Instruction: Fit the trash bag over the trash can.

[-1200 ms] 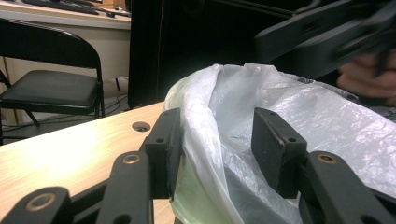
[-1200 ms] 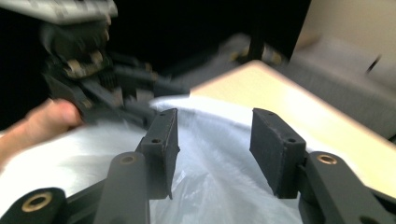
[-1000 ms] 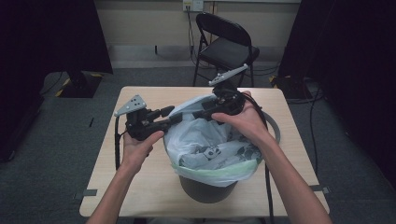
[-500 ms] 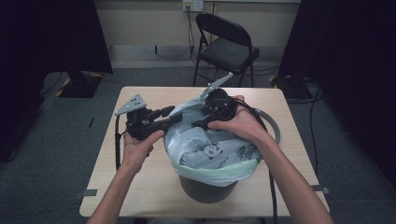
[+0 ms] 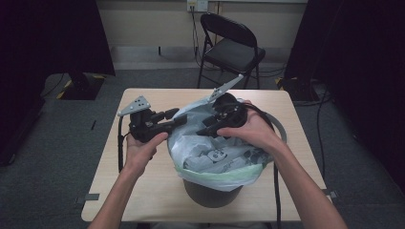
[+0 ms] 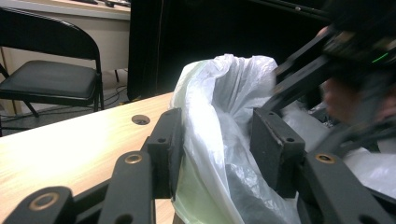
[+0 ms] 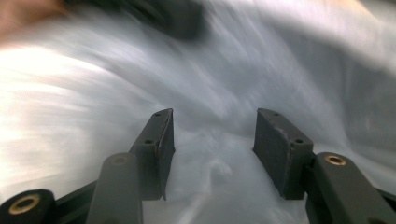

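**Both grippers at the bin liner, left one around the bag rim**

Table (image 5: 143,191) – light wood, folding chair (image 5: 231,45) beyond its far edge. Dark bin (image 5: 210,193) stands on the table near the front edge, roughly mid-width, lined with a pale plastic bag (image 5: 224,157) whose green-tinted rim is folded over the bin's top; crumpled stuff lies inside, too unclear to name.

Left forearm enters from the bottom edge, angled up and inward, the hand wrapped around the left gripper (image 5: 179,119) from below. It lies about level, jaws pointing right toward the bag's raised far-left flap. In the left gripper view (image 6: 215,149) the jaws stand part-open with a fold of the bag (image 6: 219,116) between them; the film lies against the left pad, while the right pad seems to have a gap – can't tell if it pinches.

Right forearm comes up from the bottom right corner, the hand cupped over the right gripper (image 5: 205,131) above the bin's mouth, body tilted, jaws pointing left and down into the bag. Its grey plate sticks up toward the far edge. Right gripper view (image 7: 212,149) is heavily blurred: jaws spread, having just been closing a little, white bag film (image 7: 233,70) past them, nothing between the pads.

The two grippers' tips sit near each other over the bin's far-left rim.
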`<state>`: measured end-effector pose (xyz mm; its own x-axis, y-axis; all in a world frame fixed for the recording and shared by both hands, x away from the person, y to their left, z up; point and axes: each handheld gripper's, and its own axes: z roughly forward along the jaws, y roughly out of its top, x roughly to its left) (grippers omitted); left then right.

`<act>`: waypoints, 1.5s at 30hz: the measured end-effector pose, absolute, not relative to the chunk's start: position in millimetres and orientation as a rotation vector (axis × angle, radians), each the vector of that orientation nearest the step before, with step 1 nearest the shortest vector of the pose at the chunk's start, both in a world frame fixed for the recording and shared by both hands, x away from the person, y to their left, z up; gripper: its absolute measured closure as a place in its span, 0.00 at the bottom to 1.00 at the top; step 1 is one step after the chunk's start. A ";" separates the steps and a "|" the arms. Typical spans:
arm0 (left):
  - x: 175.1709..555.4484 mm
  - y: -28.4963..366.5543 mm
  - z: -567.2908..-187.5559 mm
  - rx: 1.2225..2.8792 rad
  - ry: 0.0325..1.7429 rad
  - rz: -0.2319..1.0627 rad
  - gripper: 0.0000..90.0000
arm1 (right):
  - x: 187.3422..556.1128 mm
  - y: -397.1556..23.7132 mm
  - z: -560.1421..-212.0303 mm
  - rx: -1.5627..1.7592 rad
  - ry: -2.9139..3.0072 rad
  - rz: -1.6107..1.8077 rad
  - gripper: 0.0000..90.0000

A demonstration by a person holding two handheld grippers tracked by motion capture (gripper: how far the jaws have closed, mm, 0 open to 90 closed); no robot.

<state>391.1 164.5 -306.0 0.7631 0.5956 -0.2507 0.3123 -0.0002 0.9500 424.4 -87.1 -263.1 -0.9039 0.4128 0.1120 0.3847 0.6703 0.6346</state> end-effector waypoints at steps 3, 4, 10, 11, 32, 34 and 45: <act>391.0 164.1 -305.7 1.602 0.743 0.263 0.60 | 436.2 -82.9 -275.5 0.734 2.862 0.961 0.48; 391.2 164.1 -305.8 1.602 0.742 0.263 0.60 | 439.7 -81.7 -277.5 0.753 2.846 0.934 0.47; 392.7 163.2 -306.1 1.601 0.746 0.263 0.61 | 448.1 -75.7 -292.8 0.765 2.855 0.740 0.46; 393.0 162.9 -306.3 1.599 0.745 0.265 0.61 | 448.2 -75.1 -293.4 0.763 2.847 0.729 0.46; 397.2 159.6 -304.4 1.610 0.761 0.262 0.64 | 404.0 -64.5 -284.5 0.469 2.979 0.795 0.43; 397.5 159.5 -304.5 1.609 0.761 0.262 0.64 | 408.4 -61.3 -290.4 0.469 3.012 0.750 0.43; 397.5 160.2 -303.7 1.617 0.761 0.259 0.64 | 416.2 -70.0 -273.7 0.468 2.839 0.872 0.38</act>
<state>397.5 160.2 -303.7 0.7560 0.6043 -0.2517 0.3256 -0.0135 0.9454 416.2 -70.0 -273.7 -0.9426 0.3320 -0.0372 0.2539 0.7843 0.5661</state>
